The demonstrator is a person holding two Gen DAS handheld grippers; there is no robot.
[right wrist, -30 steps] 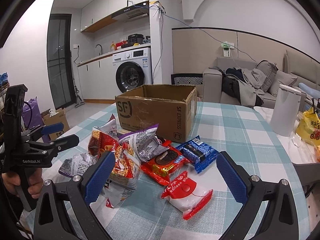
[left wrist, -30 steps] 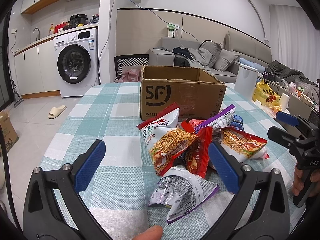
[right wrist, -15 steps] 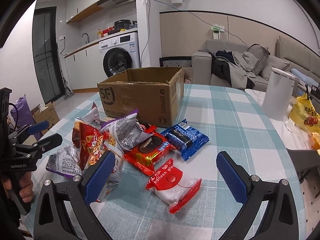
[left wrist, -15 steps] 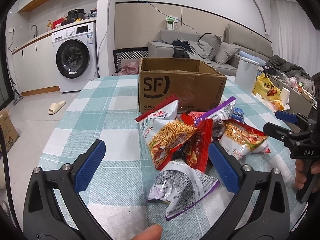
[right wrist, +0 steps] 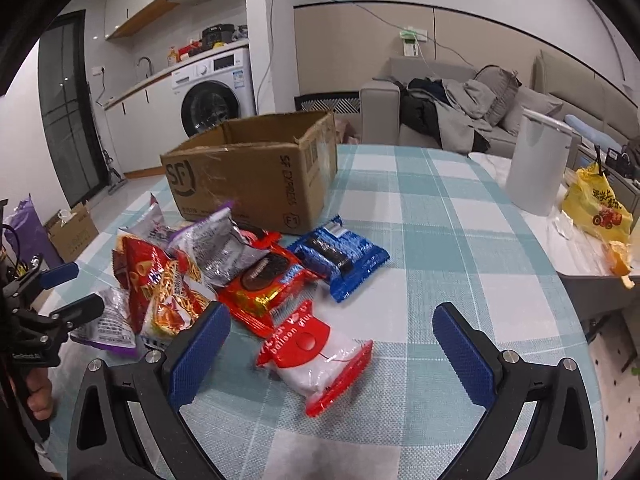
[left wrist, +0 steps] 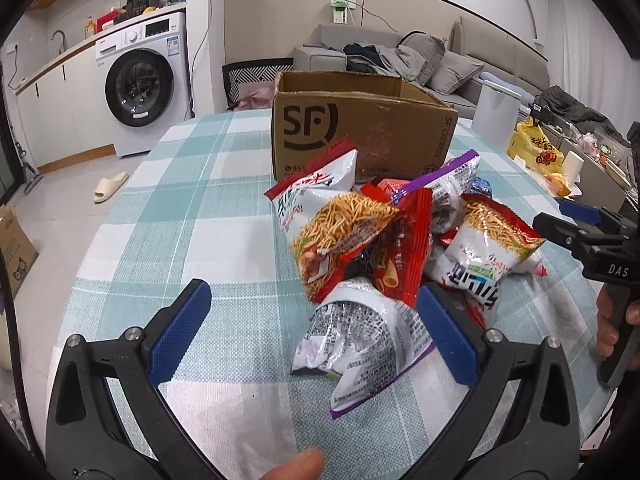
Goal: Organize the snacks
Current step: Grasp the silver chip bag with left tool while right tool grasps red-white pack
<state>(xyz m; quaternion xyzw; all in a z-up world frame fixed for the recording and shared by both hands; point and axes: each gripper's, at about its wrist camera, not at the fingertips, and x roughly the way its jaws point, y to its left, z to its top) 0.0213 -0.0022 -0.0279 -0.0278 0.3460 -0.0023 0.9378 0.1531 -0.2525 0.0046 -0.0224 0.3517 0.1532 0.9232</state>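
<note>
Both tools [left wrist: 314,324] [right wrist: 334,344] wide open — empty.

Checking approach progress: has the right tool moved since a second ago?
Yes. The right tool has advanced toward the cardboard box, over the red-and-white packet.
</note>
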